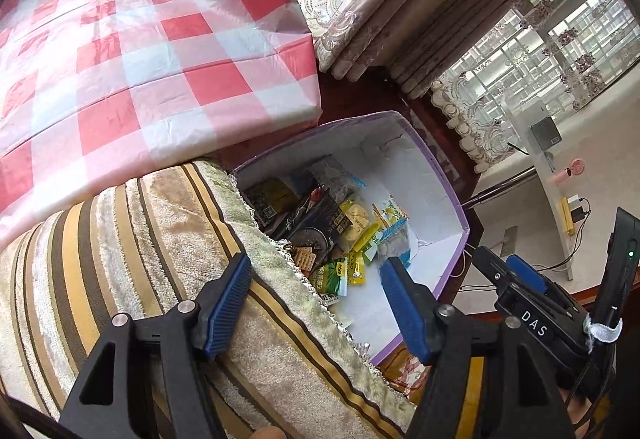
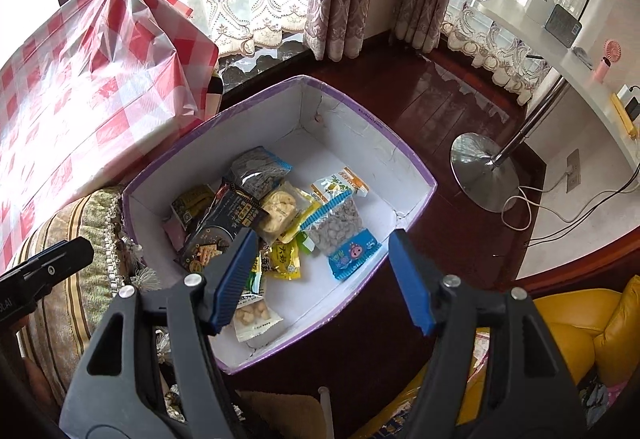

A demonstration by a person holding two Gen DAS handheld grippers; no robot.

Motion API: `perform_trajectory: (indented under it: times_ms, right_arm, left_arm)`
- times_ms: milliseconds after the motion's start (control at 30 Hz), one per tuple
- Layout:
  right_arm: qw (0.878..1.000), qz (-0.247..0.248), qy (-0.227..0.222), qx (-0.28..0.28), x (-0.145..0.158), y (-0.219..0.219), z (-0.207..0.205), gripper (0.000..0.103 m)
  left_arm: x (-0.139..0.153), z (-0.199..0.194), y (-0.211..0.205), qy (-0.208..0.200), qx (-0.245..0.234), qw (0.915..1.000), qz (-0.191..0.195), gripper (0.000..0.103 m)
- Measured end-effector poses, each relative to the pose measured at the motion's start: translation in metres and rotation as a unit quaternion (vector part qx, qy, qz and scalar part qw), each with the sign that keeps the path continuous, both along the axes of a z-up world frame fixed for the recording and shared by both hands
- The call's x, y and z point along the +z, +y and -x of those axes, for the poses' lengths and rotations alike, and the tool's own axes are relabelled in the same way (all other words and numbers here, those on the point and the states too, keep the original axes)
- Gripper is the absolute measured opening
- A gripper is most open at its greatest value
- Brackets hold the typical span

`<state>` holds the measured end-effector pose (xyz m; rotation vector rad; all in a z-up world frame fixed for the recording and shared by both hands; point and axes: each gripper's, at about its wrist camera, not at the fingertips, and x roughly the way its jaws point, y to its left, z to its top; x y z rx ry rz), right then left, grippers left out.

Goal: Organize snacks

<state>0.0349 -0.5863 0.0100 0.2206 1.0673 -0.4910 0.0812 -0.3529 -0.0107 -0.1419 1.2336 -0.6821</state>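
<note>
Striped cushion hides, apparently, part of box.

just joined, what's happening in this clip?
A person holding two handheld tools is sorting snacks into a white cardboard box with a purple rim that sits on the dark wooden floor. Both the left tool and the right tool are open and empty, held above the box. A pile of snack packets is already inside, including a clear bag of nuts with a blue base and a black cracker packet. The red-and-white checked tablecloth beside it shows no snacks.
</note>
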Motion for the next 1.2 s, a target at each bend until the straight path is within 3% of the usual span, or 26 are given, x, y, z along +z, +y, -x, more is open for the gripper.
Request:
perform_trajectory:
  times_ms: [167,1200]
  right_arm:
    - [1.000,0.003,-0.003,0.010,0.000,0.003,-0.008,0.071]
    - [1.000,0.002,0.003,0.029,-0.009,0.004,-0.013,0.072]
  left_arm:
    - [-0.002,-0.001,-0.007,-0.002,-0.010,0.9999,-0.011,0.078]
    - [-0.004,-0.005,-0.014,-0.006,-0.022,0.9995,-0.020,0.083]
